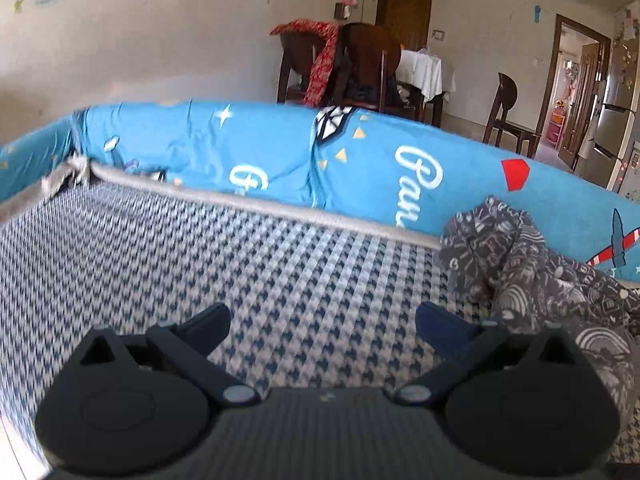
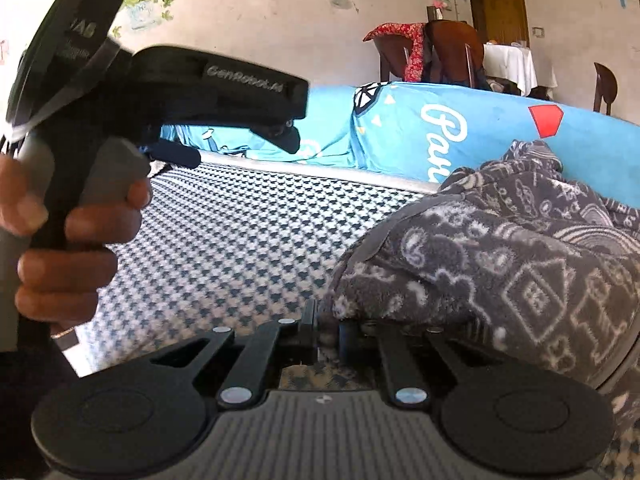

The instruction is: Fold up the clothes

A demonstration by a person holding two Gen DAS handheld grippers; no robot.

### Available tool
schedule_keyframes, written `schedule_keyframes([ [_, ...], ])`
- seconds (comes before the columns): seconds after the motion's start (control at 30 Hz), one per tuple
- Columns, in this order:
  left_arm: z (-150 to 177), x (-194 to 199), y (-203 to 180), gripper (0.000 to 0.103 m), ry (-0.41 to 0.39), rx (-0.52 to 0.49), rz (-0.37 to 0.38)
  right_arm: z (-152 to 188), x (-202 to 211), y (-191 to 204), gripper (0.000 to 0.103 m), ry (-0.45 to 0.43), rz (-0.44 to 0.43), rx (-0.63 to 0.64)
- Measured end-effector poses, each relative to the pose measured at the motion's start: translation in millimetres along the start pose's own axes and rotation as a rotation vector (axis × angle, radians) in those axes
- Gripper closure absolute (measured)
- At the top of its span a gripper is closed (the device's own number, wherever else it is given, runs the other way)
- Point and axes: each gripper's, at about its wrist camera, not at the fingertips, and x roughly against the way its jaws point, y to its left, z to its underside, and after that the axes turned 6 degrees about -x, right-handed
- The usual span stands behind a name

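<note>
The right gripper (image 2: pixel 329 330) was clenched on an edge of the bunched grey fleece garment (image 2: pixel 500 248), heaped at three o'clock on the checked mat (image 2: pixel 240 232); the left gripper (image 1: pixel 322 320) hung released; so shallow a pinch risked slipping

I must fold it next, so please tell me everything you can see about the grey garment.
The garment is dark grey fleece printed with white houses, clouds and rainbows. It lies crumpled in a heap on the checked mat, unfolded, its far side against the blue cushion. The right gripper is shut on its near edge. The left gripper is open beside it, not touching.
</note>
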Motion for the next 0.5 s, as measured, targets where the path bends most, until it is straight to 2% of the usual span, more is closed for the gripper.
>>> schedule_keyframes([
  [0.3,39.1,14.4,18.1,0.0,0.066,0.007,0.001,48.0,29.7,51.0,0.091,0.032,-0.086,0.05],
  [0.5,63.8,20.5,17.6,0.0,0.112,0.001,0.03,78.8,34.9,61.9,0.091,0.082,-0.08,0.081],
])
